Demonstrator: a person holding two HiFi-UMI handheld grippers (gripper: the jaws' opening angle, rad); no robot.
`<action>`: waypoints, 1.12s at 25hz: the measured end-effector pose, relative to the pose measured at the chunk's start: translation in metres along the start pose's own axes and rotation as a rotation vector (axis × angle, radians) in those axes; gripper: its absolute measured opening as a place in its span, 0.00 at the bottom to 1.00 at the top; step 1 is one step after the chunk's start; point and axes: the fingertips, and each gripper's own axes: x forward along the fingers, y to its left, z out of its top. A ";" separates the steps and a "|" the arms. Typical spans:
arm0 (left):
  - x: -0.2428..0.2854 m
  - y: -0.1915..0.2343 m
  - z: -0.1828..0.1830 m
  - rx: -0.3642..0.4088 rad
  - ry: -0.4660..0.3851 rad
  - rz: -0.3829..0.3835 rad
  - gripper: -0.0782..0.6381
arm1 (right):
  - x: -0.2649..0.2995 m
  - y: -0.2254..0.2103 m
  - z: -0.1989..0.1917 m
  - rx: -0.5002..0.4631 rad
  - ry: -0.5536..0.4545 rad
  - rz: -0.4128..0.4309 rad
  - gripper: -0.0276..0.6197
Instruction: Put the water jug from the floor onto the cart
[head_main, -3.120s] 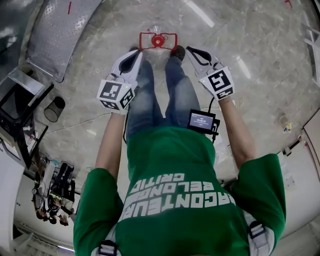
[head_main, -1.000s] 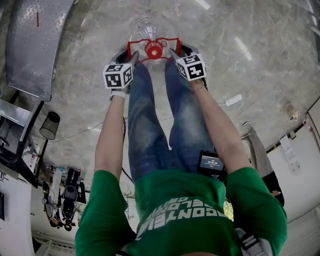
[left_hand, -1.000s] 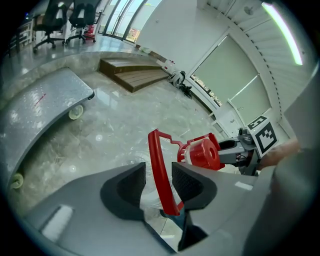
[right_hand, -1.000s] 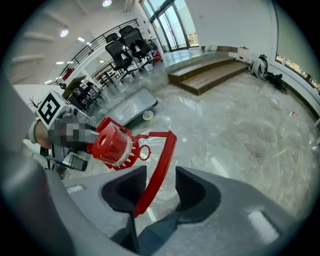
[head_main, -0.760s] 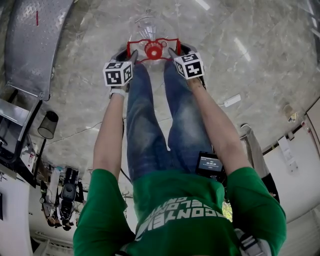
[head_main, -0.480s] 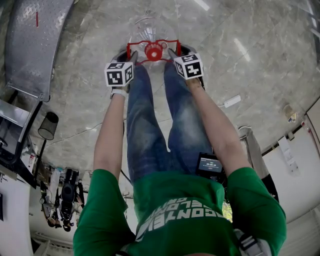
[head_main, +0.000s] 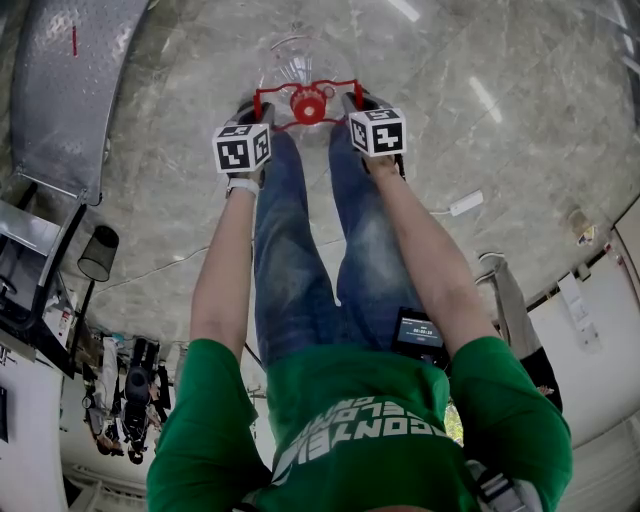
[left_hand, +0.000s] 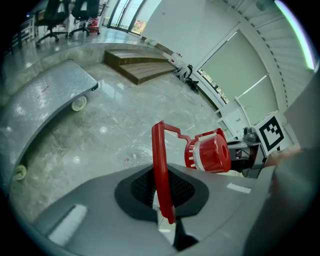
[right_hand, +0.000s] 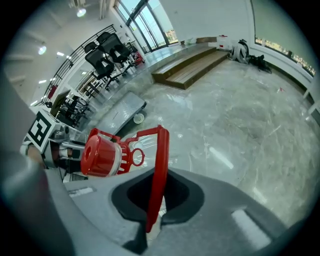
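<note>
A clear water jug (head_main: 297, 70) with a red cap (head_main: 308, 101) and a red carry handle (head_main: 300, 88) stands on the marble floor in front of the person's feet. My left gripper (head_main: 262, 110) holds the handle's left side. Its jaws have just been closing, and the red bar (left_hand: 161, 175) runs between the pads. My right gripper (head_main: 352, 102) has just closed on the right bar (right_hand: 157, 175). The cap (left_hand: 212, 152) shows between both grippers and again in the right gripper view (right_hand: 100, 154). The cart (head_main: 70, 90), a low metal platform, lies at the upper left.
The cart's deck and wheels (left_hand: 50, 100) are left of the jug, about an arm's length off. A black bin (head_main: 98, 252) stands near a dark frame at the left. A white cable box (head_main: 465, 203) lies on the floor to the right. Wooden steps (left_hand: 140, 65) rise farther back.
Since the earliest frame the person has bent down and both grippers have come to the jug's handle. Over the last second the grippers barely shifted; the right marker cube rolled a little.
</note>
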 end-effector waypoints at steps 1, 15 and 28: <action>0.000 0.000 0.001 -0.009 -0.005 -0.002 0.15 | 0.000 0.000 -0.001 -0.001 0.004 0.001 0.03; -0.005 -0.010 0.002 -0.066 -0.023 -0.057 0.13 | -0.005 0.005 0.004 -0.008 -0.006 0.050 0.03; -0.078 -0.049 0.044 -0.061 -0.129 -0.130 0.14 | -0.079 0.038 0.054 -0.030 -0.090 0.130 0.03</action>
